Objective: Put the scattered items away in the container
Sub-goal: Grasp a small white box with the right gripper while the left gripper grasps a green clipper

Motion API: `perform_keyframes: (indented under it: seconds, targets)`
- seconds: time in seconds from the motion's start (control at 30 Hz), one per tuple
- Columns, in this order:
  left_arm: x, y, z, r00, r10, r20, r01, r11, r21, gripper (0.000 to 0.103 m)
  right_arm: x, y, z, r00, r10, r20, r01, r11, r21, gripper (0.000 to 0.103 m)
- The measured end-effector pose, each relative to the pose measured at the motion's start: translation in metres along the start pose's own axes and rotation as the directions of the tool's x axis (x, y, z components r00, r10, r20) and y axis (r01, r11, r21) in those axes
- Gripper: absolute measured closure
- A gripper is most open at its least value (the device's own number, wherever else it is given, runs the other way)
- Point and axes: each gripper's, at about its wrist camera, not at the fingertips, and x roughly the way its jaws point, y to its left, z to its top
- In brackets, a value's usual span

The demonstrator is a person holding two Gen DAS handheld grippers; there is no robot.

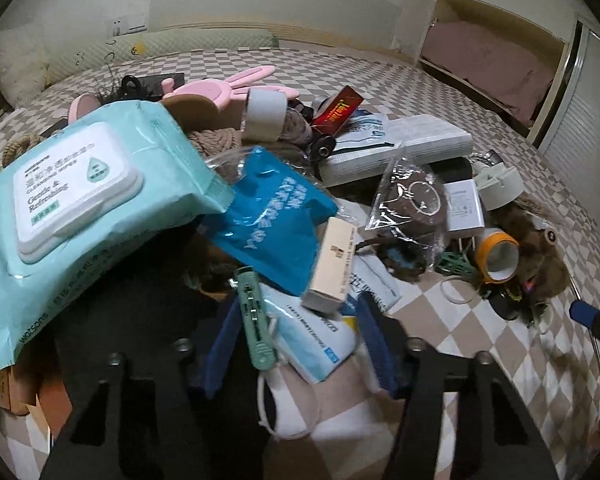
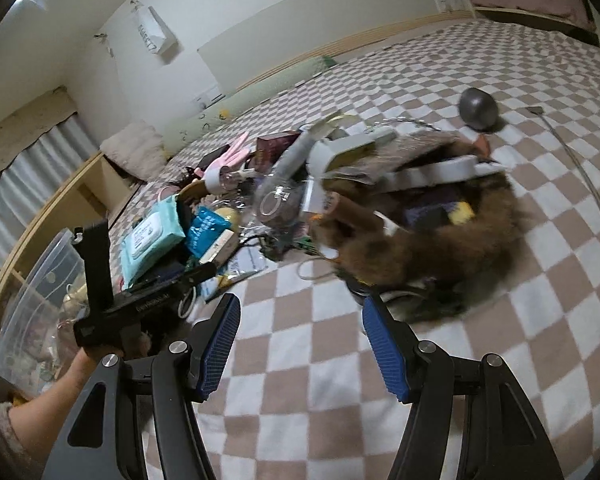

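Observation:
In the left wrist view my left gripper [image 1: 300,314] is low in a pile of clutter on a checkered blanket [image 1: 460,320]. Its blue pads hug a white and blue packet [image 1: 316,340], and a green utility tool [image 1: 254,320] lies across the packet against the left pad. A beige box [image 1: 332,264] and a blue pouch [image 1: 272,216] rest just beyond. My right gripper [image 2: 300,304] hangs open over bare blanket, nothing between its pads, in front of a brown plush [image 2: 440,248]. The clear plastic container [image 2: 48,264] stands at the far left.
A teal wet wipes pack [image 1: 80,200] leans over the pile's left side. A tape roll [image 1: 260,116], a red box [image 1: 338,110], a pink bunny item [image 1: 220,88] and an orange-ringed cylinder [image 1: 498,256] lie around. A grey ball [image 2: 478,110] sits farther back on the blanket.

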Motion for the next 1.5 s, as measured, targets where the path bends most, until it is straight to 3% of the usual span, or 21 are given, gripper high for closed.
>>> perform_keyframes:
  seconds: [0.1,0.27,0.5,0.67,0.9,1.17,1.37,1.5]
  targets:
    - [0.001,0.004,-0.003,1.000,0.001,0.011,-0.001,1.000,-0.014,0.075,0.012,0.012,0.008,1.000,0.023,-0.020,-0.024,1.000,-0.011,0.039]
    - [-0.003,0.013,-0.011,0.999,-0.028,0.034,0.030,0.998,-0.052,0.087,0.037,0.037,0.019,0.996,0.067,-0.052,-0.069,0.997,-0.030,0.039]
    - [-0.012,0.013,-0.019,0.998,-0.047,0.034,0.048,0.998,-0.037,0.087,0.080,0.063,0.031,0.989,0.104,-0.107,-0.110,0.992,-0.053,0.039]
    - [-0.020,0.016,-0.030,0.998,-0.056,0.033,0.058,0.997,-0.042,0.087,0.112,0.069,0.036,0.979,0.134,-0.154,-0.135,0.991,0.001,0.039]
    - [-0.027,0.021,-0.038,0.996,-0.071,0.052,0.074,0.996,-0.058,0.087,0.146,0.093,0.039,0.984,0.089,-0.151,-0.100,0.993,-0.069,0.039]
    - [-0.024,0.021,-0.041,0.996,-0.073,0.049,0.076,0.995,-0.059,0.087,0.173,0.093,0.035,0.982,0.029,-0.189,-0.045,0.996,-0.082,0.039]
    - [-0.023,0.023,-0.040,0.995,-0.083,0.048,0.086,0.994,-0.066,0.087,0.171,0.095,0.028,0.986,-0.040,-0.160,0.013,0.986,-0.167,0.063]
    - [-0.022,0.023,-0.040,0.995,-0.083,0.048,0.086,0.994,-0.067,0.087,0.162,0.086,0.026,0.986,-0.025,-0.163,0.000,0.989,-0.150,0.072]
